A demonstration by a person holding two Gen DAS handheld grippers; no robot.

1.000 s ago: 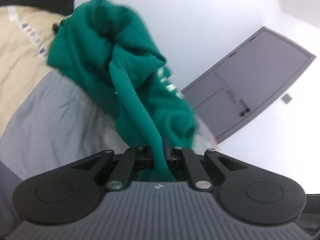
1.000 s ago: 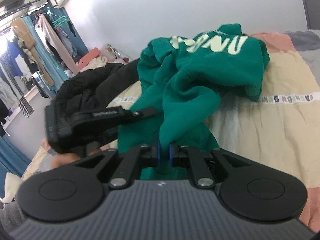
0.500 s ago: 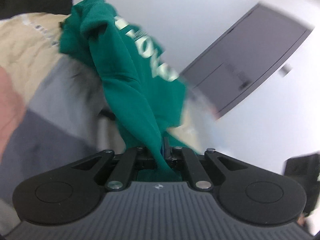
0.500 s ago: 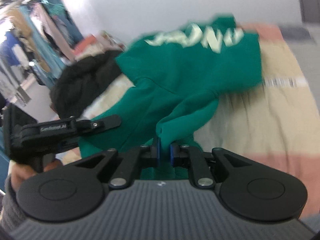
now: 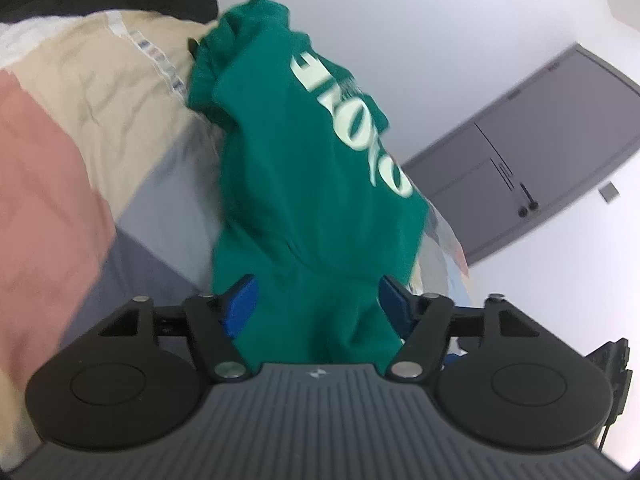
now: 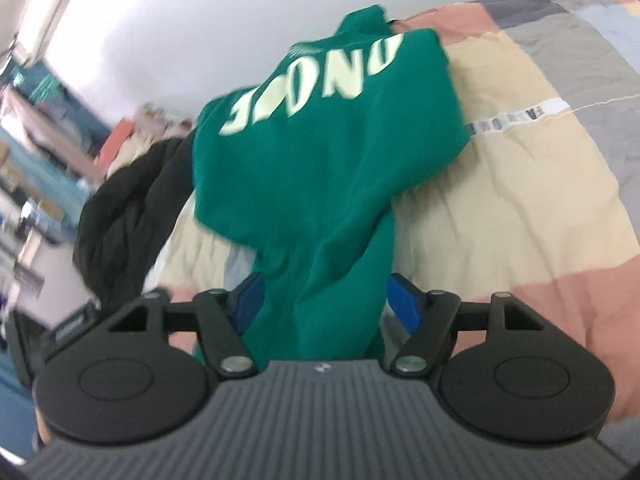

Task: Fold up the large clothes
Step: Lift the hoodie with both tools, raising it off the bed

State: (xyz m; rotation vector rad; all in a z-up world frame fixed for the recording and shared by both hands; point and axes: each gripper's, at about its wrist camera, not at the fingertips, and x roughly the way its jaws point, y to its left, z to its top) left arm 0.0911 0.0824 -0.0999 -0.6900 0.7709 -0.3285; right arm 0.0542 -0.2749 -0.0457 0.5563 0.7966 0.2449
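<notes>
Our left tool stands spread, green sweatshirt cloth lying loose between its blue pads; the garment fills the frame's middle over the patchwork bed. Our right tool is likewise spread around a fold at lower centre, the black jacket at left. We judge it best to draw both tools back evenly, so the laid cloth does not drag.

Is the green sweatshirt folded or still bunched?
Bunched. The green sweatshirt with pale lettering lies rumpled on the patchwork bedspread, cloth running between both open grippers.
</notes>
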